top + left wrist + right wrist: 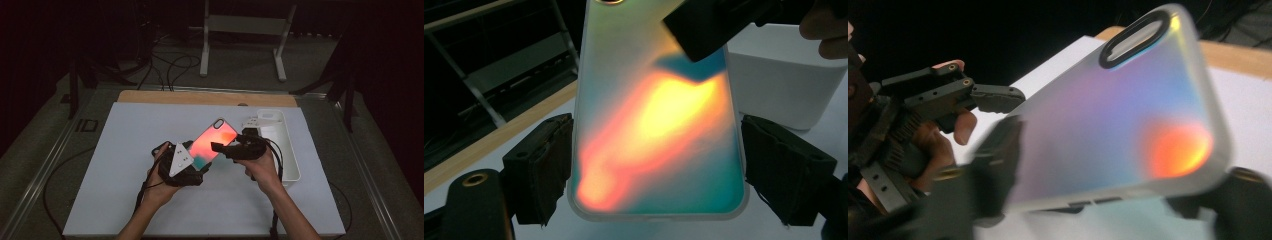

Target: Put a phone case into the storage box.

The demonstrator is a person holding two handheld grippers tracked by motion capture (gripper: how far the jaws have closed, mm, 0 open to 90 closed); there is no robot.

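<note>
One iridescent phone case [214, 142] is gripped across its width between the pads of the left hand-held gripper [200, 162] and kept above the counter [125, 150]. The right hand-held gripper [220, 147] is placed at the case's far edge, its jaws half closed around it; whether they press cannot be told. One white tray [287, 150] is seen just beyond, partly hidden. The case's top is cut off in the left gripper view.
</note>
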